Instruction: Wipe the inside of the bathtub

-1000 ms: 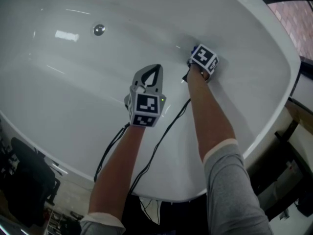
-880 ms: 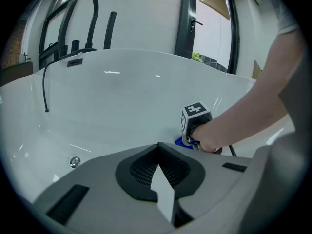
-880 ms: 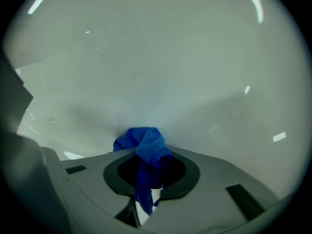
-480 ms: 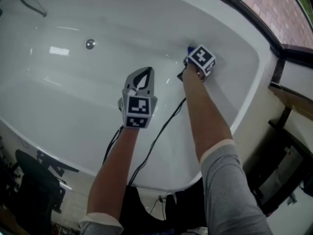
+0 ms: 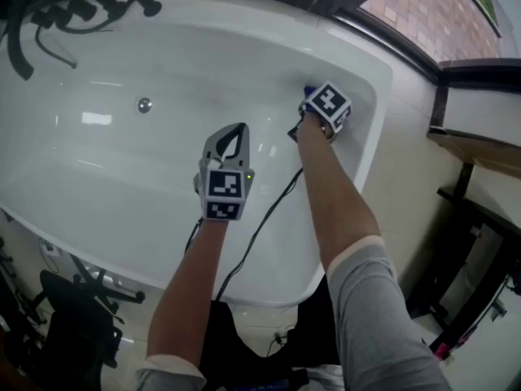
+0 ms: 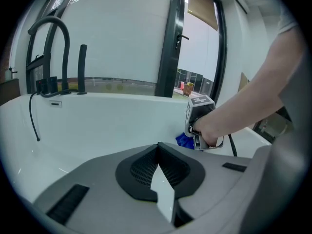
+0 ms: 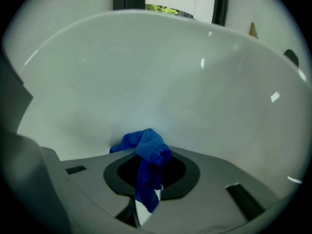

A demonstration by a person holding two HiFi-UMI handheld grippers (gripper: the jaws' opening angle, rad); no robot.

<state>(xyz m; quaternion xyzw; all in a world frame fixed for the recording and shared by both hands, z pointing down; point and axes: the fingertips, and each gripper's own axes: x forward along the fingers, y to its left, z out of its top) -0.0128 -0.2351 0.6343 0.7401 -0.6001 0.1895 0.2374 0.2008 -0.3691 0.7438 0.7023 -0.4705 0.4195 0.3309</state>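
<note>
White bathtub (image 5: pixel 98 194) fills most of the head view. Glossy inside, round drain (image 5: pixel 144 104) on the bottom toward the left end, black faucet (image 6: pixel 46 38) standing on the rim at that end.

Right hand-held gripper (image 7: pixel 146 179): jaws clamped on a blue cloth (image 7: pixel 148 150). Cloth bunches up out of the tips and sits against the tub's curved inner wall at the right end, below the rim. A strip of it hangs down between the jaws.

Left hand-held gripper (image 6: pixel 158 152): jaws together, tips meeting, nothing between them. It's held over the middle of the basin, pointing at the far wall, well apart from the cloth. Can't tell whether it touches the tub.

Black cables (image 5: pixel 260 218) run from both grippers back over the near rim. Grey sleeve (image 5: pixel 383 316) on the right arm, pushed up past the forearm.

Room: dark window frame (image 6: pixel 168 38) behind the tub, daylight and trees beyond the glass. Brick paving (image 5: pixel 423 15) shows at upper right in the head view.
</note>
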